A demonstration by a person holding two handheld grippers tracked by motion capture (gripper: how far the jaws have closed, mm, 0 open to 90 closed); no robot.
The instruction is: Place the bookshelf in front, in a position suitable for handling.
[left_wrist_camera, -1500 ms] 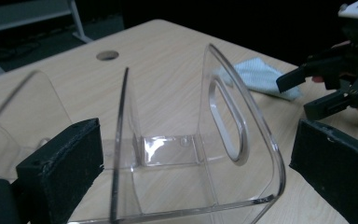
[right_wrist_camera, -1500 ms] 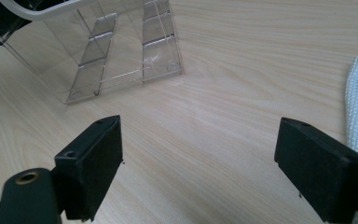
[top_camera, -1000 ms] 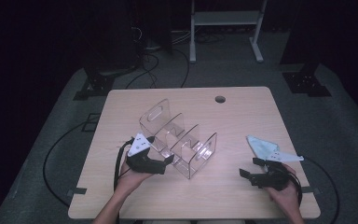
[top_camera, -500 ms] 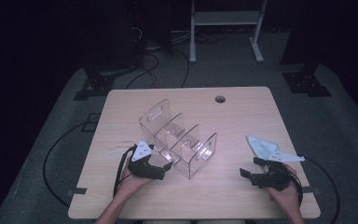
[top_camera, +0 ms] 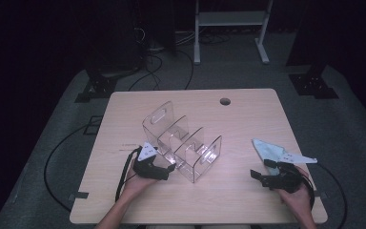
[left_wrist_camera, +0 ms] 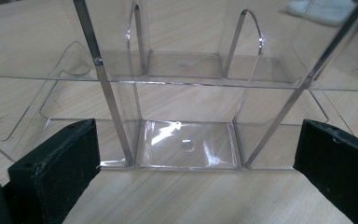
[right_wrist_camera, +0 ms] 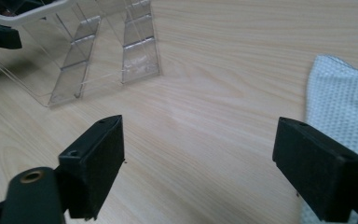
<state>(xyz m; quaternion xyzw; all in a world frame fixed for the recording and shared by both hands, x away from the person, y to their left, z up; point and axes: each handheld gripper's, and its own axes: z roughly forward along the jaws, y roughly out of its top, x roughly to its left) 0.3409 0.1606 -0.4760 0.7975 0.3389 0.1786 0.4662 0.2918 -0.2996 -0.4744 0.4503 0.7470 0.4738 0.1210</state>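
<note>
A clear acrylic organizer [top_camera: 183, 140] with several upright dividers stands in the middle of the wooden table [top_camera: 248, 119]. My left gripper [top_camera: 167, 171] sits at its near-left corner, jaws open and pointing at it. In the left gripper view the left gripper [left_wrist_camera: 200, 140] stands wide open, with the organizer [left_wrist_camera: 186, 107] just ahead and nothing between the jaws. My right gripper [top_camera: 259, 177] rests near the front right, open, beside a pale blue-white cloth [top_camera: 271, 149]. In the right gripper view the right gripper [right_wrist_camera: 205, 135] frames bare wood, the cloth [right_wrist_camera: 340, 107] by its right jaw and the organizer [right_wrist_camera: 98, 51] farther off.
A round cable hole [top_camera: 225, 101] is near the table's far edge. Black cables [top_camera: 124, 176] trail from the left gripper over the front edge. Dark floor, stands and a white frame [top_camera: 228, 19] lie beyond the table.
My left gripper has shifted slightly nearer the front edge and tilted, staying by the organizer's corner. The right gripper and cloth have not moved.
</note>
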